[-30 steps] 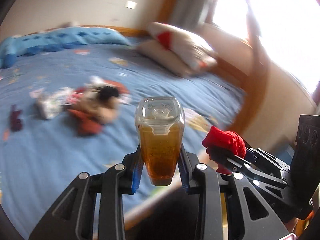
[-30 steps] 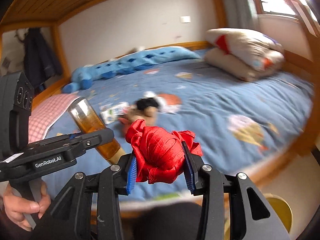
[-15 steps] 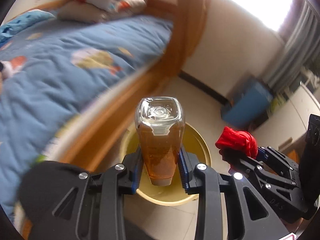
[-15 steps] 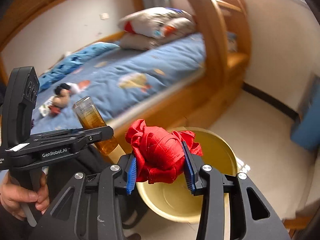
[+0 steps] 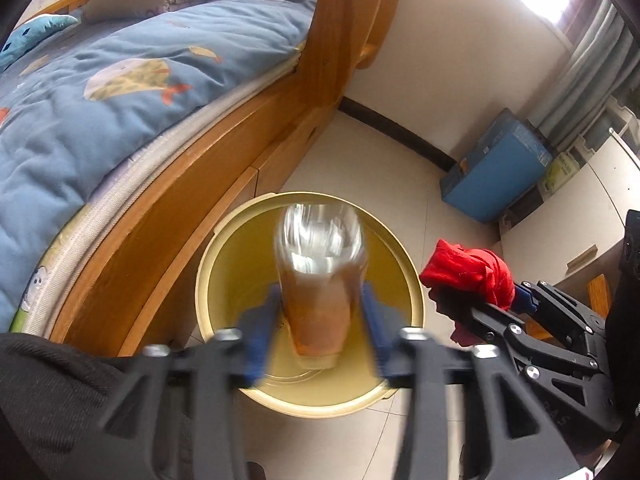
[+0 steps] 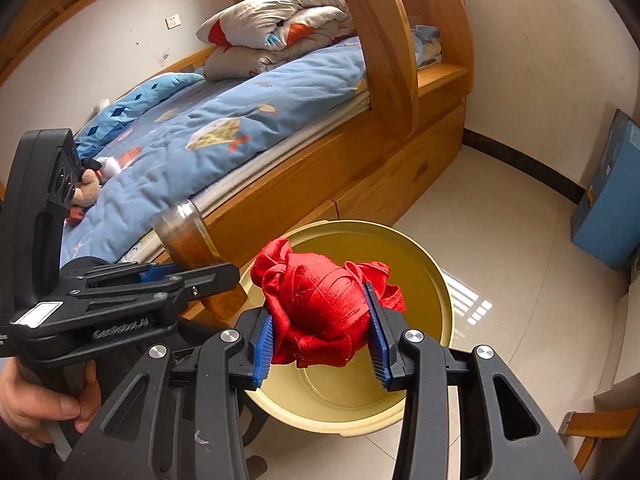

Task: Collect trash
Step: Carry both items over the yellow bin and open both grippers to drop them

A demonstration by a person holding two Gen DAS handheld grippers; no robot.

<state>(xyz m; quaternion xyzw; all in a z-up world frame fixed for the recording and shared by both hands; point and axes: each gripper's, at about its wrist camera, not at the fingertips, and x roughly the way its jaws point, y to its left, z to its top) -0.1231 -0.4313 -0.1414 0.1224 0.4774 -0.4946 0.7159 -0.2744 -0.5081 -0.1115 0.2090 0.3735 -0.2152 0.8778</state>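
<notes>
The bottle (image 5: 320,276), clear with amber liquid in it, is sitting blurred between the blue pads of the left gripper (image 5: 318,320), directly over the mouth of the yellow bin (image 5: 208,276). The left jaws have just been opening: they are standing wider than the bottle, with a thin gap showing on each side, so the pads are no longer pressing on it. In the right wrist view the bottle (image 6: 192,240) is tilting, its base up and toward the bed, its lower end hidden behind the left gripper (image 6: 192,276), which a hand (image 6: 40,404) is holding by the handle.

The red cloth (image 6: 320,308), a crumpled wad, is bulging out between the right gripper's (image 6: 320,344) blue pads, which are clamping it at a narrow setting. It is hanging above the bin's (image 6: 444,292) open mouth, toward the near rim. From the left wrist view the cloth (image 5: 468,272) and right gripper (image 5: 476,300) are sitting just outside the bin's right rim.

The bin is standing on the pale tile floor (image 6: 500,220), its far side close against the wooden bed frame (image 5: 224,160). A blue quilt (image 5: 120,88) is covering the bed. Open floor is stretching away to the right of the bin, up to a blue box (image 5: 496,168) by the wall.
</notes>
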